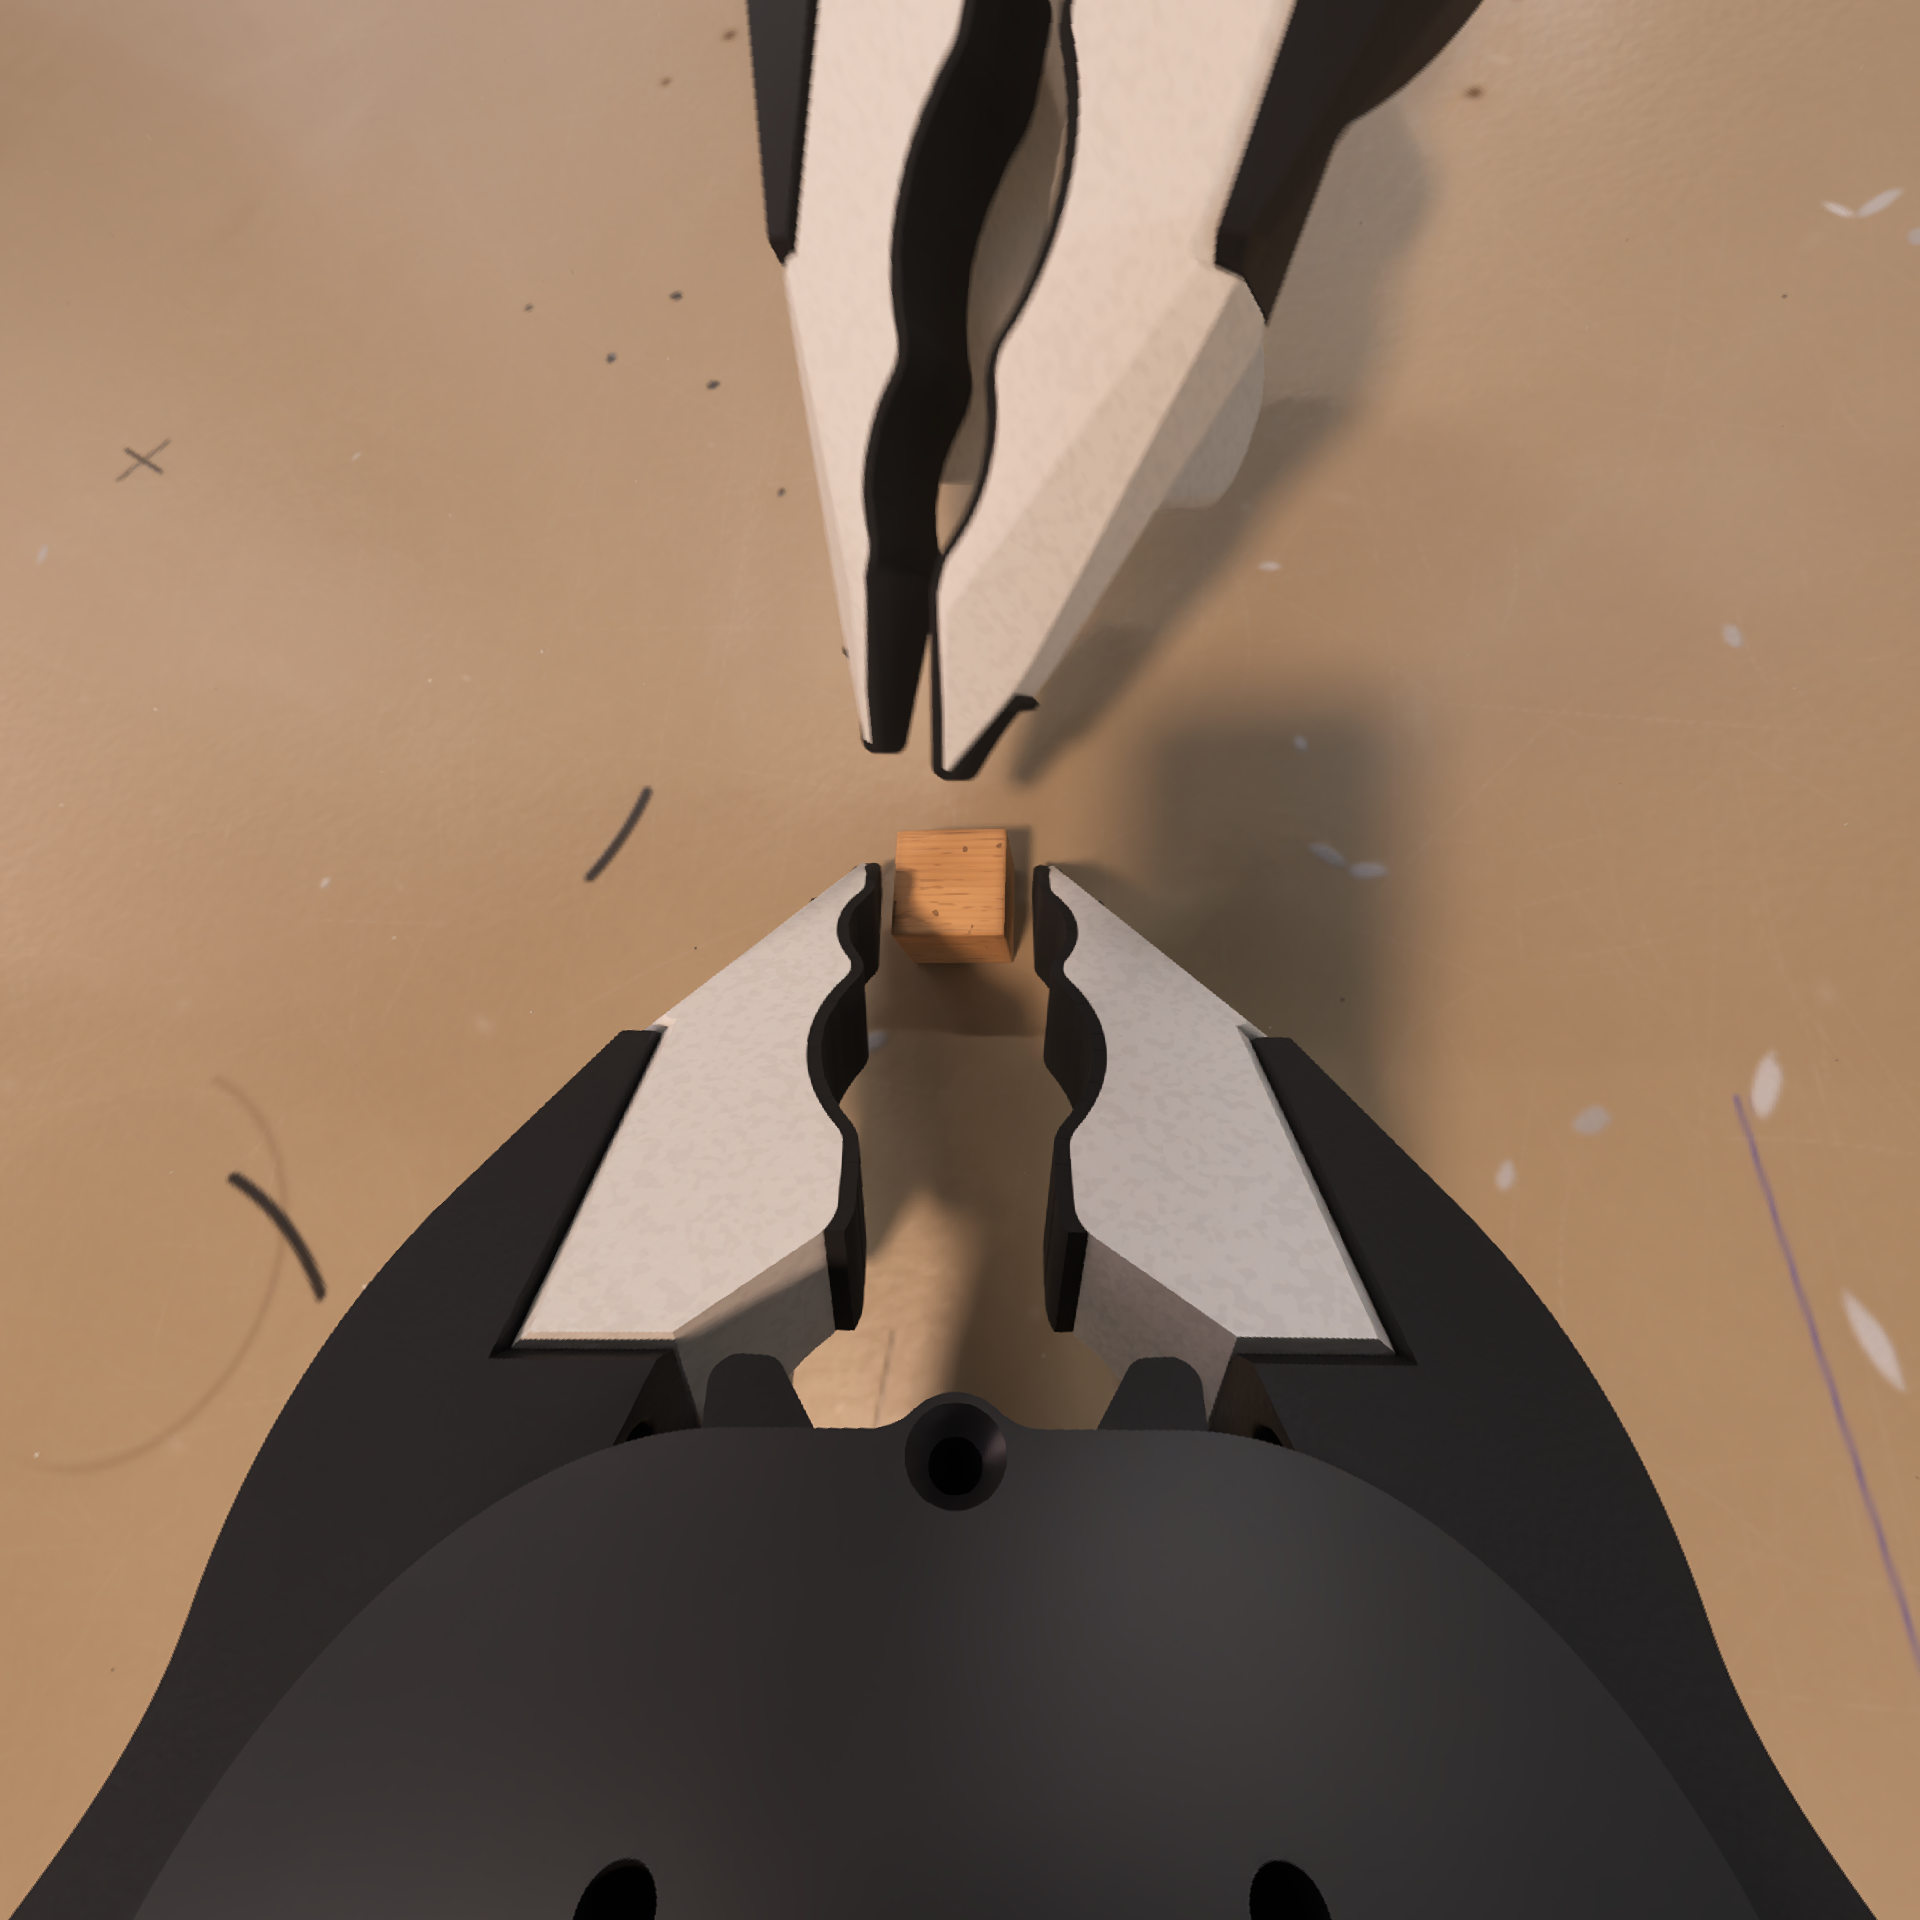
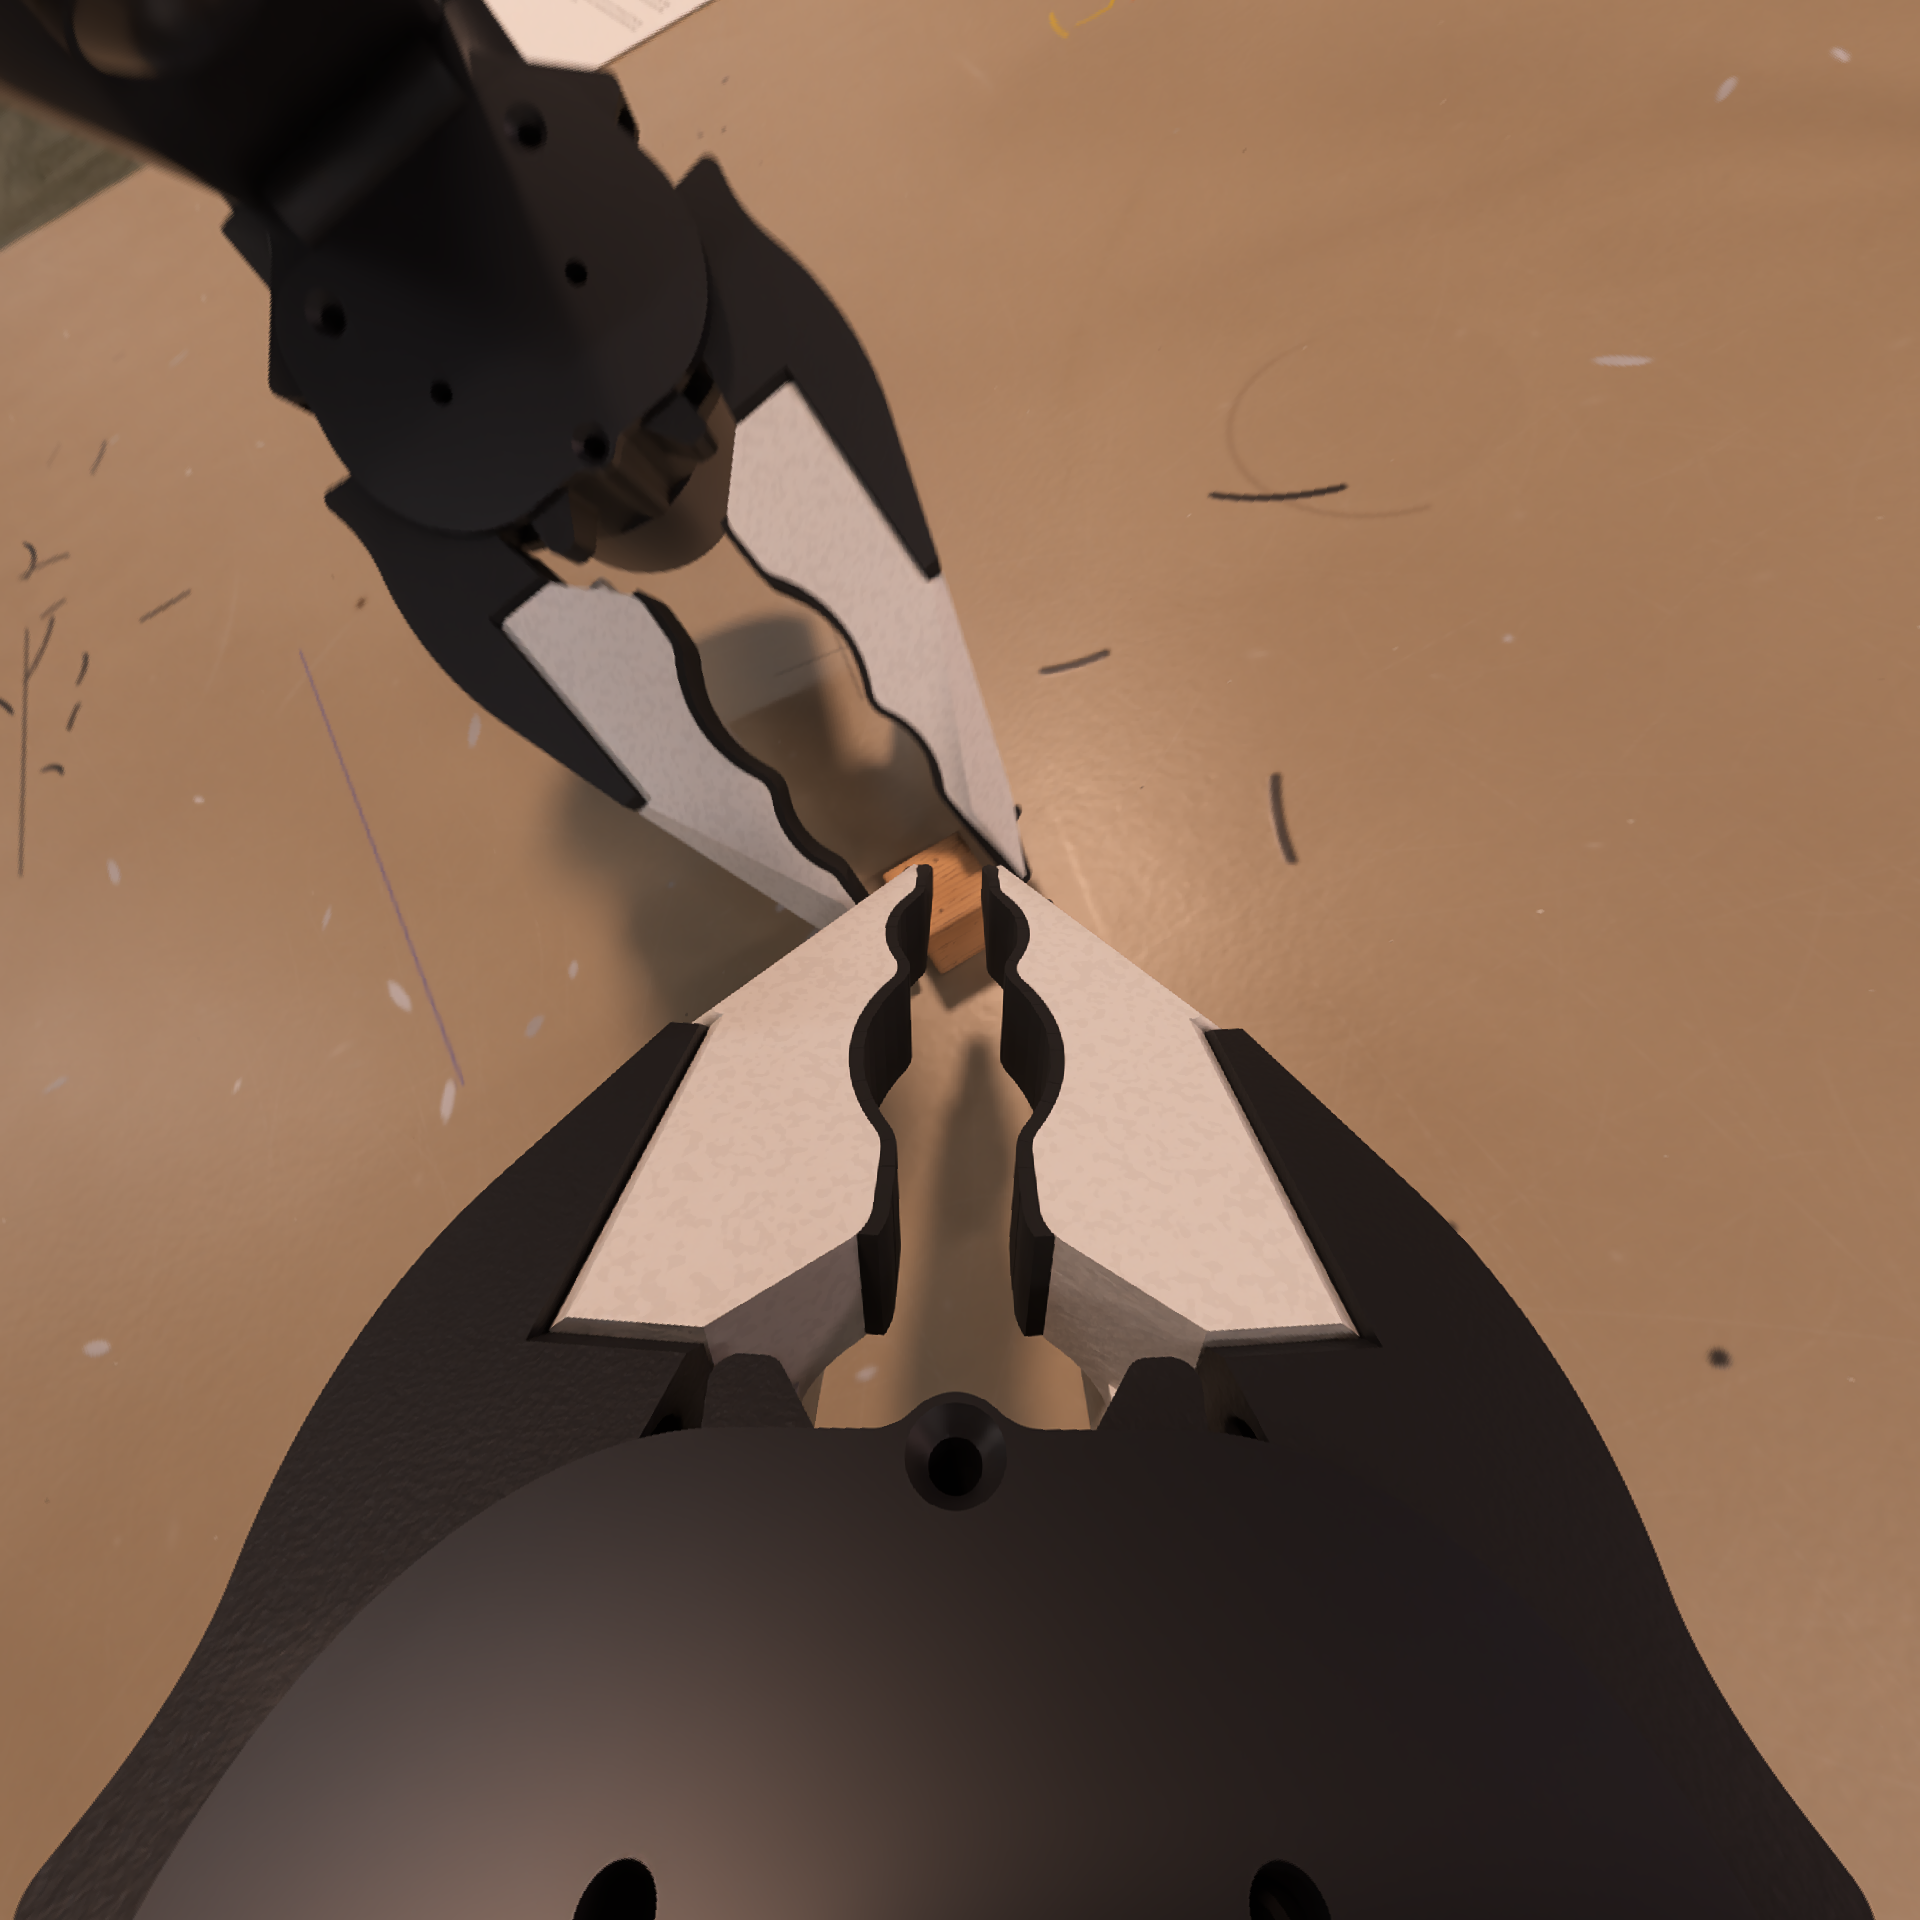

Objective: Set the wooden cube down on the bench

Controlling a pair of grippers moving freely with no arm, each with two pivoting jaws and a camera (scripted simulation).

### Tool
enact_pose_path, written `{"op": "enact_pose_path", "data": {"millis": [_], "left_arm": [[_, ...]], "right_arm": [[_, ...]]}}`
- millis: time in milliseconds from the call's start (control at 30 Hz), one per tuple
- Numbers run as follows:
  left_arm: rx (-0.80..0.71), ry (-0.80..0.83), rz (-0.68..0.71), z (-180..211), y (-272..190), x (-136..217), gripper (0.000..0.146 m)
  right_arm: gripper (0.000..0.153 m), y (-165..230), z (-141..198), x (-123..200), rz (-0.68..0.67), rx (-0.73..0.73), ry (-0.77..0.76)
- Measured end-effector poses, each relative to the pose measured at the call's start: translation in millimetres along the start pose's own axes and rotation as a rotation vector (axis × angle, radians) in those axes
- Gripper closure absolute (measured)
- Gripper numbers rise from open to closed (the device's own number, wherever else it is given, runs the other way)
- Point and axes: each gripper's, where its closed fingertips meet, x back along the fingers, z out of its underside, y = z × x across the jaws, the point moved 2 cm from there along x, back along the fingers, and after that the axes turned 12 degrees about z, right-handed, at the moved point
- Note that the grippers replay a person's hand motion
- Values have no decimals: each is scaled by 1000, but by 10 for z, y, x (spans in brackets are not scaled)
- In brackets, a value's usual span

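A small wooden cube point(image 1: 951, 899) rests on the tan bench point(image 1: 416, 675). My left gripper point(image 1: 956, 883) is open, its fingertips on either side of the cube with a thin gap on each side. My right gripper point(image 1: 925, 753) hangs just beyond the cube, tips pointing at it, jaws only narrowly apart and empty. In the right wrist view my right gripper point(image 2: 954, 881) looks down through its narrow gap at the cube point(image 2: 954, 920), with the left gripper point(image 2: 940, 873) straddling it from the far side. The right fingers hide part of the cube.
The bench point(image 2: 1455, 831) bears dark pen marks and pale flecks. A white sheet point(image 2: 603, 21) lies at the top edge of the right wrist view. The bench's edge point(image 2: 62, 197) shows at the upper left, beside the left gripper's black body.
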Motion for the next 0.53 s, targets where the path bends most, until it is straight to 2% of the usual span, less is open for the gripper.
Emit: {"op": "enact_pose_path", "data": {"millis": [200, 300, 433, 533], "left_arm": [[7, -36, -4, -20, -9, 47, 104], [35, -48, -10, -7, -25, 83, 100], [83, -98, -18, 20, -92, 207, 100], [150, -133, -39, 52, -164, 432, 100]], "right_arm": [[141, 25, 185, -78, 38, 96, 80], [141, 10, 197, -78, 68, 147, 74], [141, -56, 188, -38, 59, 114, 31], [140, -125, 175, 19, 73, 112, 3]]}}
